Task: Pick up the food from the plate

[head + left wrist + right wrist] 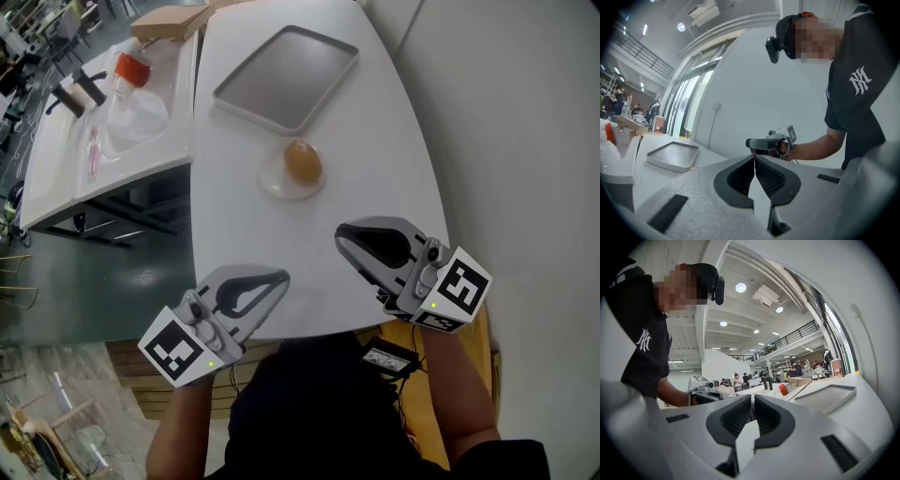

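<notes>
A brown, rounded piece of food [303, 161] lies on a small clear plate [273, 183] in the middle of the white table [375, 141]. My left gripper [283, 277] hovers over the table's near edge, below and left of the plate, with its jaws shut and nothing between them; the same shows in the left gripper view [753, 157]. To the right of it my right gripper [341, 232] points toward the plate, a short way below and right of it, also shut and empty, and the right gripper view [753, 401] agrees.
A grey tray [286, 77] lies empty just beyond the plate. On a lower white table at the left sit a cardboard box [169, 21], a clear bag with a red-capped item [132, 69] and black objects [75, 92]. The person's dark shirt fills the bottom.
</notes>
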